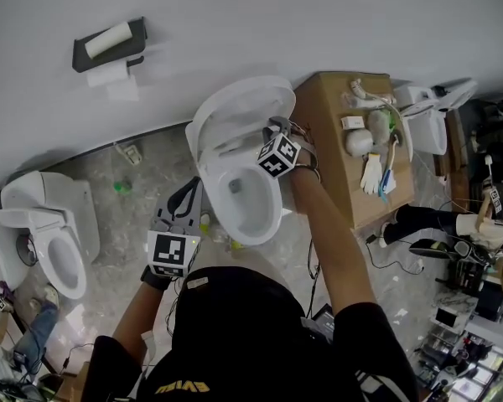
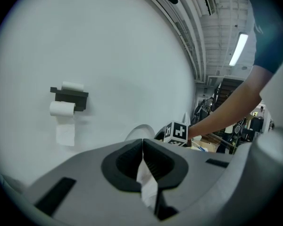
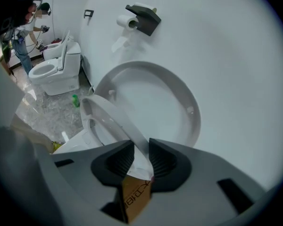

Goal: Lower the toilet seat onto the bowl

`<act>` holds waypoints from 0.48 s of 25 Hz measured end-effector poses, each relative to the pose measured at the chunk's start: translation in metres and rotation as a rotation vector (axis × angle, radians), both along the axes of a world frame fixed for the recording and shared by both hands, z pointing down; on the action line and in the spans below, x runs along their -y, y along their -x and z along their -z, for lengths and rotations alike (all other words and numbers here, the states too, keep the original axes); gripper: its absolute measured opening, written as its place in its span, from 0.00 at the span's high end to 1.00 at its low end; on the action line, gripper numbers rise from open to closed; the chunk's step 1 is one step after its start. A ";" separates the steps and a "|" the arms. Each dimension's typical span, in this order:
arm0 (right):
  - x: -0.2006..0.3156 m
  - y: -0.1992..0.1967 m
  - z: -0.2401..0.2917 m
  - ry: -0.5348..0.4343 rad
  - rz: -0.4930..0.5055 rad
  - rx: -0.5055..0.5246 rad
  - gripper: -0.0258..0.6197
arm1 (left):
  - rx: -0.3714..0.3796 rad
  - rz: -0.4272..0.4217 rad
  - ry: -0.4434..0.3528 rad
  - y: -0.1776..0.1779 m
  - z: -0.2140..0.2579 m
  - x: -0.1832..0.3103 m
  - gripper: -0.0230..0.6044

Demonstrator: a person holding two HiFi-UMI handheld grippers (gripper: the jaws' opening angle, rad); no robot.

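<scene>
Toilet seat (image 3: pixel 108 119), a white plastic oval ring, hangs tilted between the raised white lid (image 3: pixel 179 93) and the white ceramic bowl (image 1: pixel 274 218). Its long axis slopes from the wall-side hinge outward. The right gripper (image 3: pixel 140 149) clamps its side rim. The left gripper (image 2: pixel 142 142), beside the bowl, has its jaws together and empty.

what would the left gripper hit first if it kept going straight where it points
Probably the raised white plastic toilet lid, whose curved edge shows just beyond the tips of the left gripper. The plain white wall stands behind it. Depth is unclear.
</scene>
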State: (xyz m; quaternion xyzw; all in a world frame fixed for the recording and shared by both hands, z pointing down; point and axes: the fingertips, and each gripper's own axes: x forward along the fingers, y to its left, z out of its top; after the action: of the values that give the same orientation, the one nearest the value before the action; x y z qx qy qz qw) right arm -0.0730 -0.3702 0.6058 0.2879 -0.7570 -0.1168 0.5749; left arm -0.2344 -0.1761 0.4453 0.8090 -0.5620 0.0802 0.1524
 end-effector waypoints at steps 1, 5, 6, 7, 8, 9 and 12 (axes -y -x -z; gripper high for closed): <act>-0.002 -0.002 0.000 -0.001 -0.004 -0.001 0.82 | 0.000 -0.003 -0.002 0.000 -0.001 0.001 0.94; -0.014 -0.007 -0.001 -0.009 -0.012 0.000 0.82 | -0.013 -0.014 0.003 -0.003 -0.008 0.002 0.94; -0.017 -0.008 -0.001 -0.011 -0.015 0.001 0.82 | -0.017 -0.022 0.002 -0.006 -0.008 0.002 0.94; -0.020 -0.010 0.000 -0.013 -0.017 0.001 0.82 | -0.018 -0.032 -0.002 -0.009 -0.007 0.003 0.94; -0.023 -0.011 0.000 -0.015 -0.020 0.001 0.82 | -0.019 -0.041 -0.005 -0.012 -0.006 0.004 0.94; -0.027 -0.013 0.001 -0.015 -0.021 -0.001 0.82 | -0.020 -0.049 -0.008 -0.014 -0.005 0.005 0.94; -0.040 -0.021 -0.001 -0.017 -0.021 -0.006 0.82 | -0.031 -0.070 -0.004 -0.023 -0.005 0.003 0.94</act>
State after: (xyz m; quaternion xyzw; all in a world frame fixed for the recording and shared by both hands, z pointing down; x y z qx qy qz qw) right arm -0.0521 -0.3299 0.6064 0.3004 -0.7511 -0.1182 0.5758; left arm -0.2116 -0.1787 0.4499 0.8297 -0.5309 0.0719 0.1568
